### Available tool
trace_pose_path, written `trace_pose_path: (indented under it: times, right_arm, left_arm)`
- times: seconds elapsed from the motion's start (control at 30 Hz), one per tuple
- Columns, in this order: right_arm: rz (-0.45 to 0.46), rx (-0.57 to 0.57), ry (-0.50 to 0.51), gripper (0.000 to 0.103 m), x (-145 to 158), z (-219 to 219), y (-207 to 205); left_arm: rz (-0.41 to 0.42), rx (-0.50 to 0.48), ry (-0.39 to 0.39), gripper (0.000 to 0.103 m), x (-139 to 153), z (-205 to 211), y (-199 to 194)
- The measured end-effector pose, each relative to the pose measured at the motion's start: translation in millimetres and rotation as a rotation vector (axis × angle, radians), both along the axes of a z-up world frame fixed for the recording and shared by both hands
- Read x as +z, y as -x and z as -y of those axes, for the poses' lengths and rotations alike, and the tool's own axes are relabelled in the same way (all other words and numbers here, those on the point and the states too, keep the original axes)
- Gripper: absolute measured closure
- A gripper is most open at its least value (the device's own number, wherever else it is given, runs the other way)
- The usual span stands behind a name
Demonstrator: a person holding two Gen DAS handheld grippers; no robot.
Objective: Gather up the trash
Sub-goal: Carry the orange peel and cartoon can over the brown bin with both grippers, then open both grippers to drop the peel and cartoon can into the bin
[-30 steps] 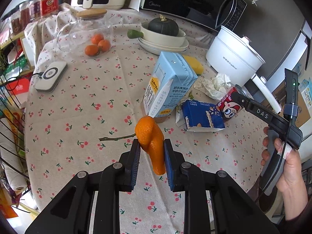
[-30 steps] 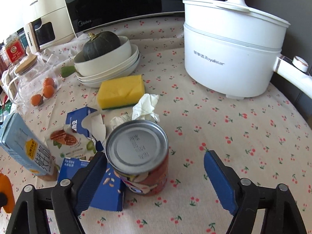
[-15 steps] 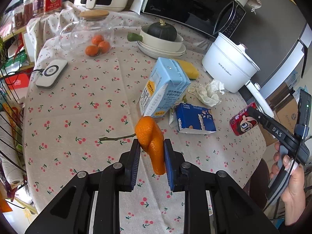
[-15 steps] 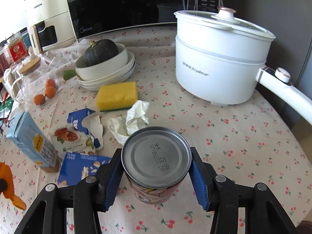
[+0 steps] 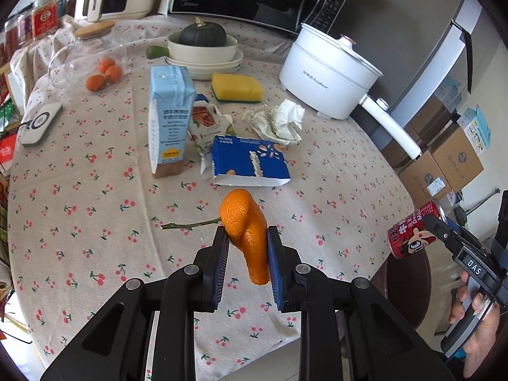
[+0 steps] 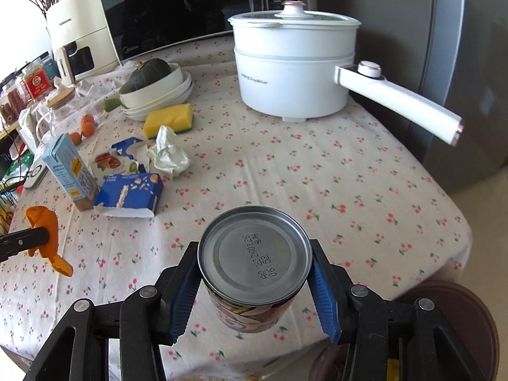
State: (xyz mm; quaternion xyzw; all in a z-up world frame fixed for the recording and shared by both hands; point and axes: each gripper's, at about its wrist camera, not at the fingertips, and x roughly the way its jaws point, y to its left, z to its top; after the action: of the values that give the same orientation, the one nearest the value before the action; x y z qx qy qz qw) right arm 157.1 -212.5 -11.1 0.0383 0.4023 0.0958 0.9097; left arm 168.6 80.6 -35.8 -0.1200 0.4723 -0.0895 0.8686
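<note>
- Peel [image 5: 246,228]: your left gripper [image 5: 246,254] is clamped on it, both pads pressed to its sides, held above the tablecloth [image 5: 79,190] nearer you than the carton [image 5: 170,111].
- Can [image 6: 254,263]: your right gripper [image 6: 254,282] grips it by the sides, base facing the camera; in the left view it hangs past the table edge, well right of the carton.
- Right jaws closed further inside the last second; the can sits between them.
- Twig [image 5: 190,224] lies on the cloth, nearer you than the carton, its end just beside the peel.
- Blue box [image 5: 250,165] lies flat just right of the carton.
- Nut wrapper [image 5: 208,123] touches the carton's right side.
- Tissue [image 5: 279,122] lies crumpled right of the carton, before the pot [image 5: 324,79].
- Sponge [image 5: 236,88] sits behind and right of the carton.
</note>
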Motion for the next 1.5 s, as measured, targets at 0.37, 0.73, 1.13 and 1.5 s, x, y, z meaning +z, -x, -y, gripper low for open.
trace_pose_path:
  times: [0.37,0.73,1.13,1.5]
  right_arm:
    - [-0.061,-0.087,-0.049,0.047,-9.0,59.7,43.6]
    - [-0.123,-0.187,-0.045,0.047,-34.8,132.9,77.6]
    - [-0.174,-0.229,-0.035,0.047,-57.1,185.2,101.3]
    - [-0.194,-0.27,-0.058,0.047,-62.8,209.1,101.1]
  left_arm:
    - [-0.019,-0.141,-0.025,0.078,-9.0,65.8,5.4]
    - [-0.028,-0.279,-0.027,0.078,-17.5,147.6,7.7]
    - [-0.041,-0.478,-0.022,0.078,-46.4,263.8,19.8]
    - [-0.014,-0.555,-0.075,0.054,-64.0,310.3,21.0]
